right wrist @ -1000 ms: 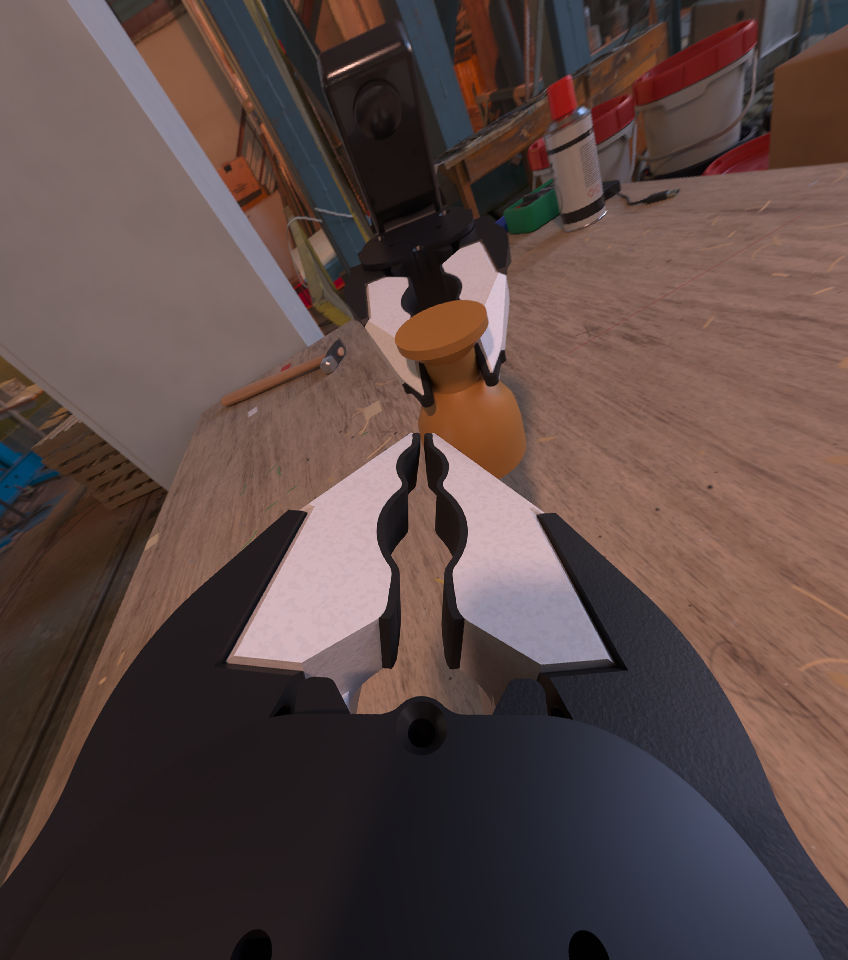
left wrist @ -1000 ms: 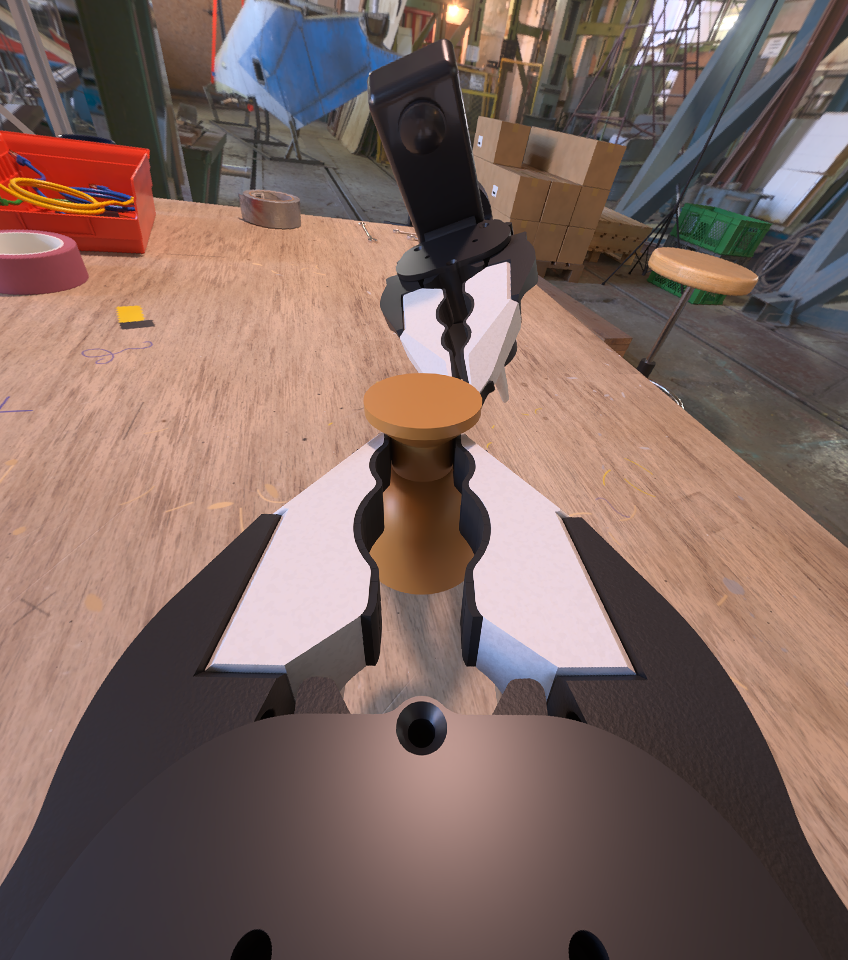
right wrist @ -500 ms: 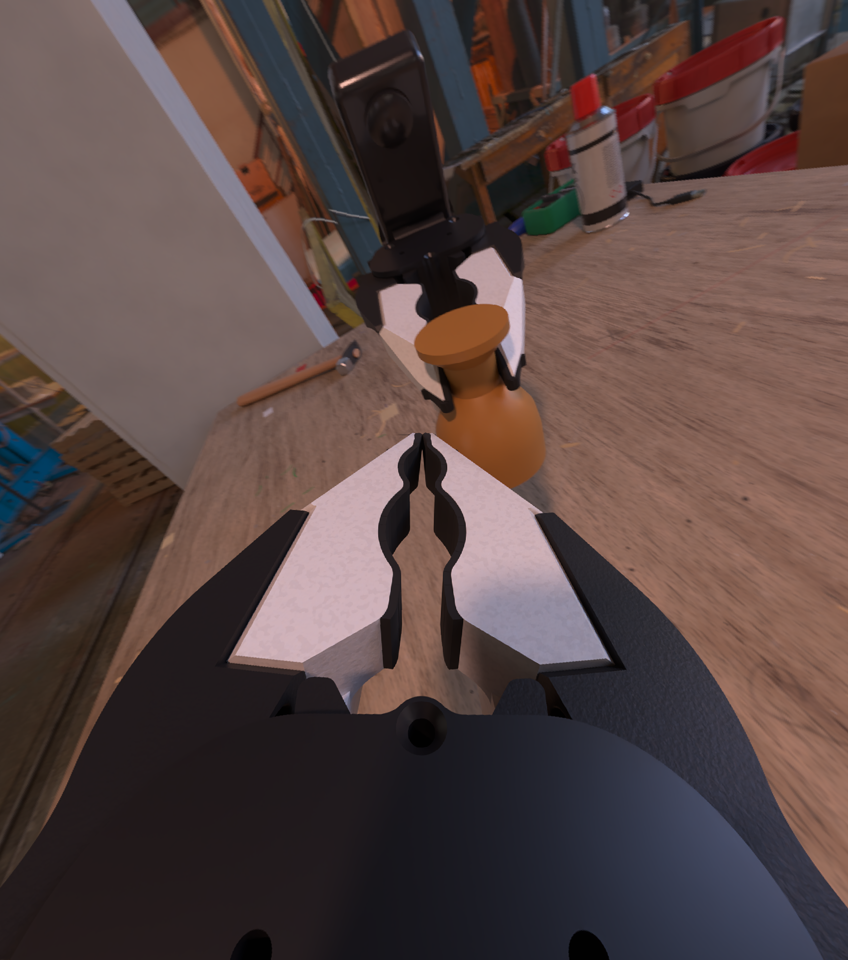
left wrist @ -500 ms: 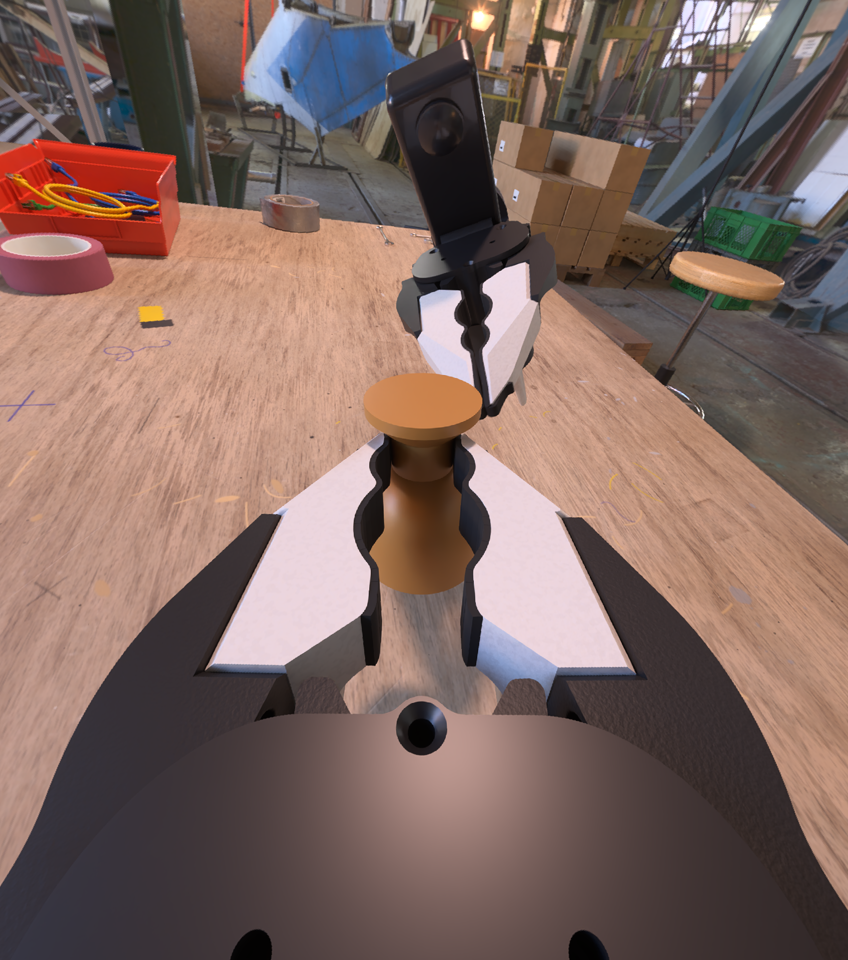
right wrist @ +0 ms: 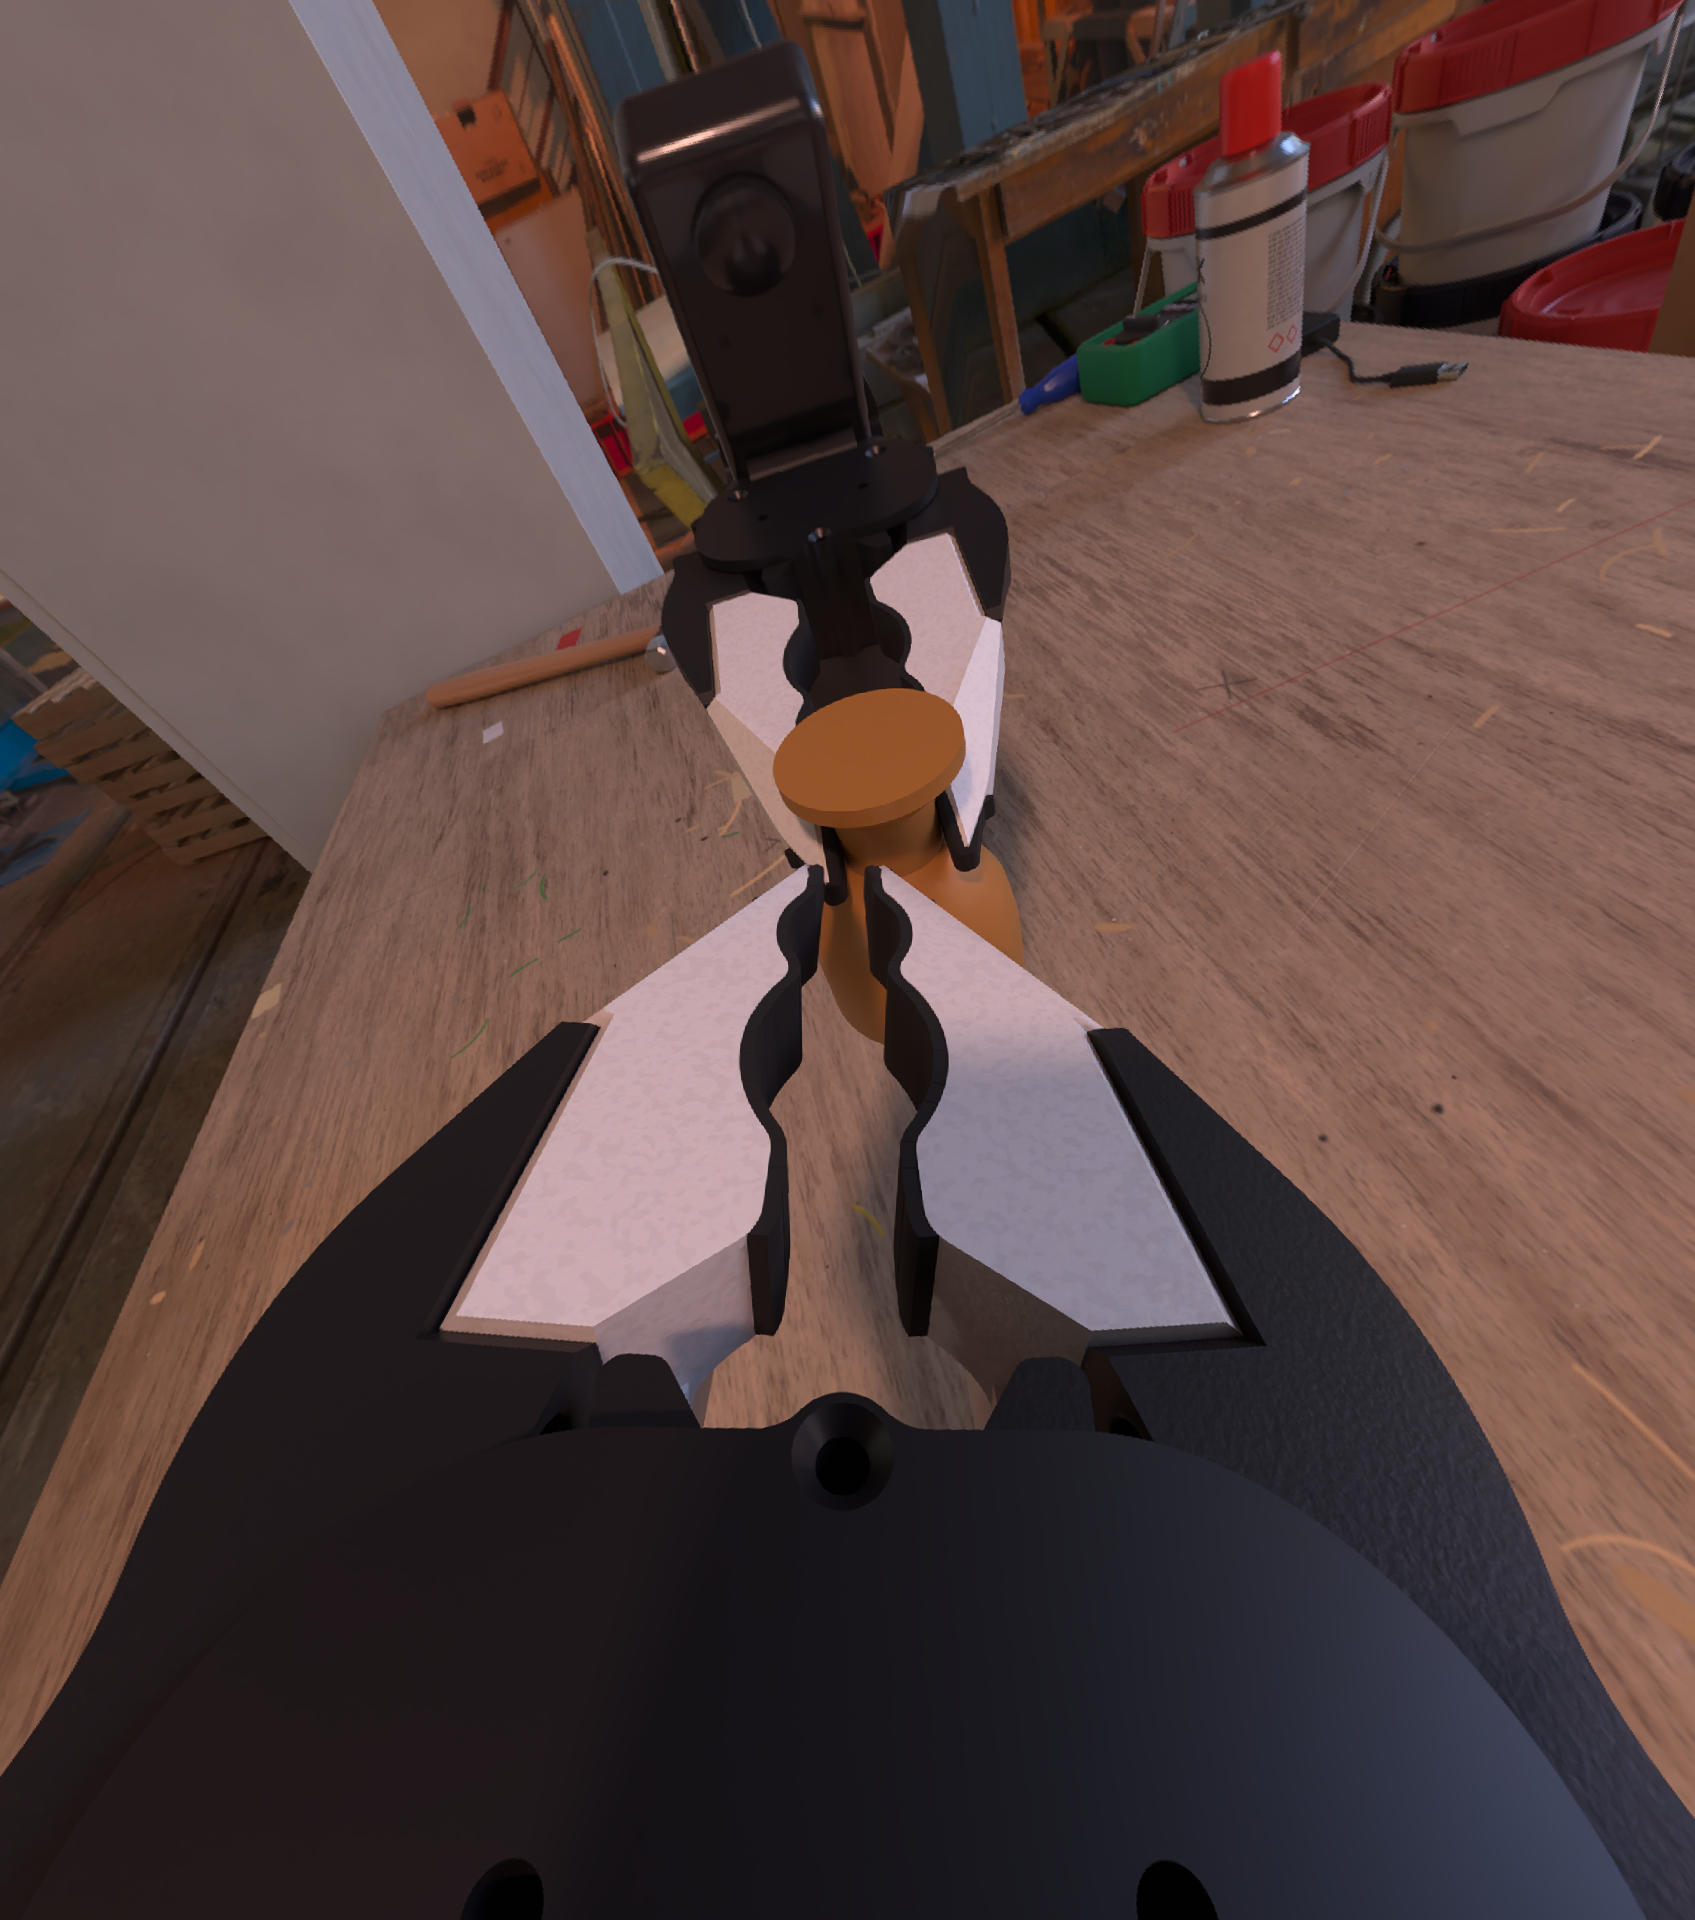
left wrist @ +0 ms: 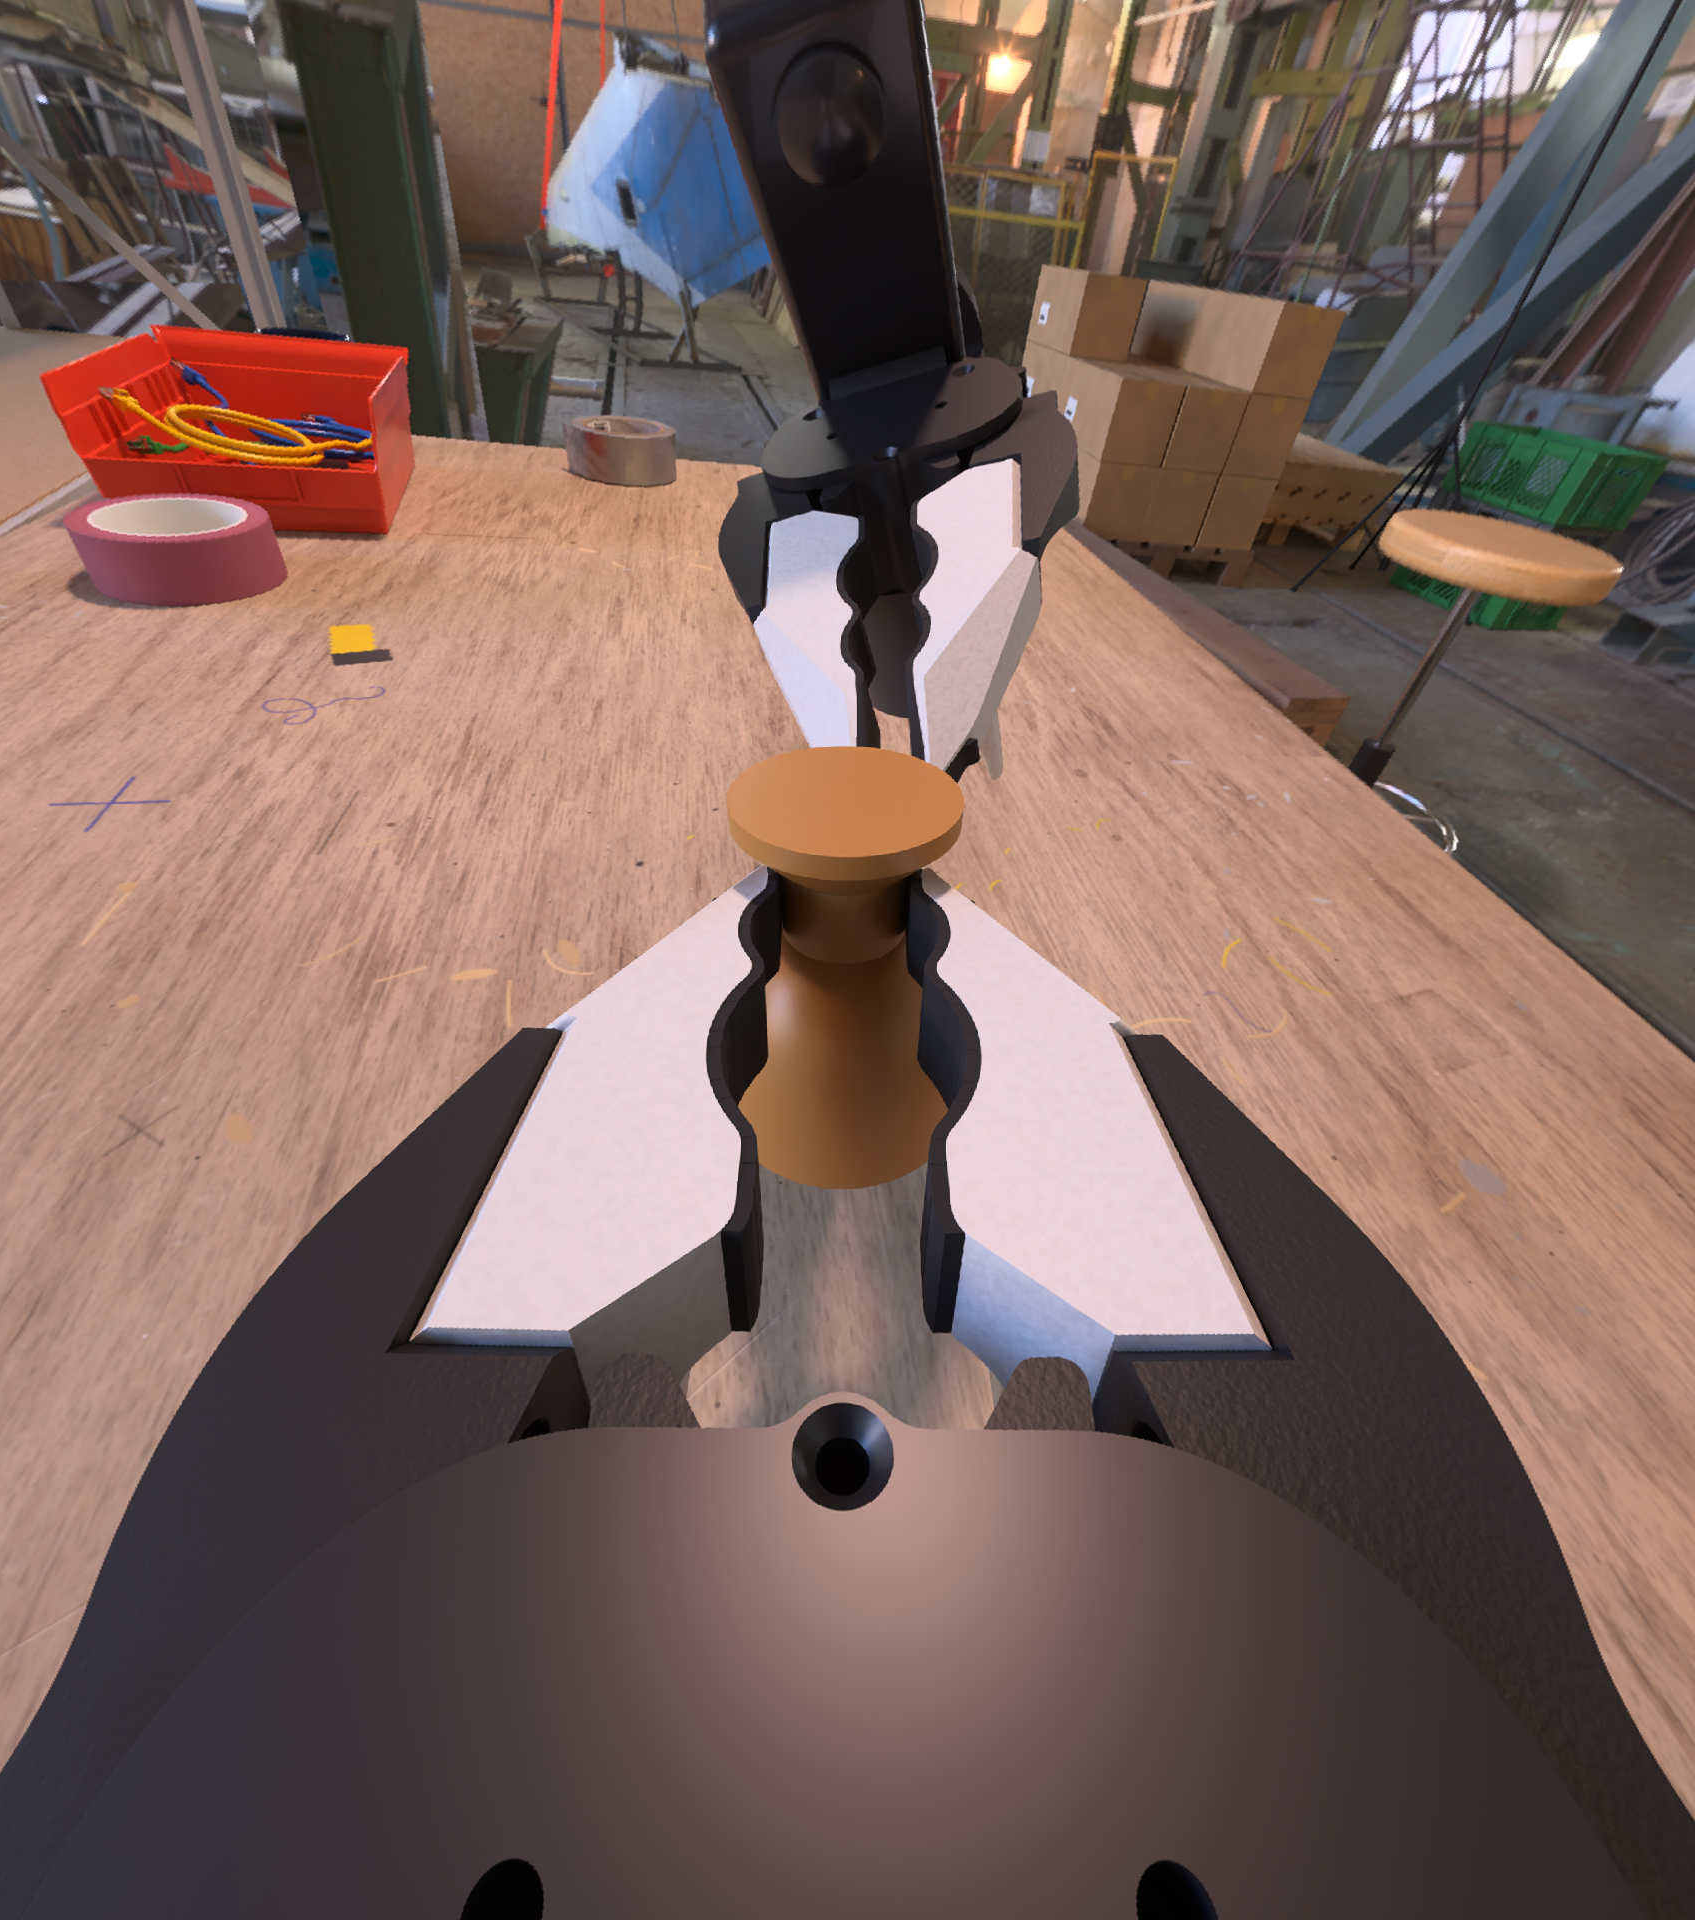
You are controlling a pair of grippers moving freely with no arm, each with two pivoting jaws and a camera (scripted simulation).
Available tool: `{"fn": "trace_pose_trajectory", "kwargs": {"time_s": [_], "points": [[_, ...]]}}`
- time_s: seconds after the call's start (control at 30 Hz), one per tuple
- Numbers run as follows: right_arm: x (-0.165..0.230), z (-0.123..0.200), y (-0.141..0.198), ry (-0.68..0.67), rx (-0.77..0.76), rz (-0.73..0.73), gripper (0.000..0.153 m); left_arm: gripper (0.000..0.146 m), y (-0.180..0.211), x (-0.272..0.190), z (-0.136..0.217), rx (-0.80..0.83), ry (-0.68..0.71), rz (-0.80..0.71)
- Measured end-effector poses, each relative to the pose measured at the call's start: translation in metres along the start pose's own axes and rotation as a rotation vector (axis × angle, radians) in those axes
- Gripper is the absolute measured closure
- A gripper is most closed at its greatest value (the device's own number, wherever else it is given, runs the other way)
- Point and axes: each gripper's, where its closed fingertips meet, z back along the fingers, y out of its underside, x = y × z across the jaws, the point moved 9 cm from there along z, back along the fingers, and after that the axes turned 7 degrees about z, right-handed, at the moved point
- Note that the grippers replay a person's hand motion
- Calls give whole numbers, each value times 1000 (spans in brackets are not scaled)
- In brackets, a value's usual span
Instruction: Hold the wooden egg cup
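Observation:
The wooden egg cup (left wrist: 843, 1039) stands upside down on the plywood table (left wrist: 407, 935), its flat round foot on top. My left gripper (left wrist: 843, 888) is shut on its stem just below the foot. In the right wrist view the egg cup (right wrist: 869, 753) sits straight ahead with the left gripper (right wrist: 890, 847) clamped on it from the far side. My right gripper (right wrist: 843, 881) is shut and empty, with only a narrow slit between its tips, which are right at the cup's stem. The right gripper also shows in the left wrist view (left wrist: 890, 743), just behind the cup.
A red bin of cords (left wrist: 240, 436), a pink tape roll (left wrist: 173, 545), a grey tape roll (left wrist: 619, 449) and a small yellow block (left wrist: 351, 639) lie at the far left. A spray can (right wrist: 1248, 239), a hammer (right wrist: 542, 665) and a white panel (right wrist: 199, 364) are nearby. The table edge (right wrist: 230, 1039) runs close.
My right gripper has moved forward, right up to the egg cup, from the side opposite the left gripper. The left gripper keeps its hold on the cup.

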Motion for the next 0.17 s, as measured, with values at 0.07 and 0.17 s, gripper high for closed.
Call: {"fn": "trace_pose_trajectory", "kwargs": {"time_s": [0.07, 0.17], "points": [[-1, -1, 0, -1, 12, -1, 147, 123, 0, 0, -1, 10, -10, -11], [-3, 1, 2, 7, 27, -5, 152, 123, -1, -1, 0, 7, 1, -10]]}}
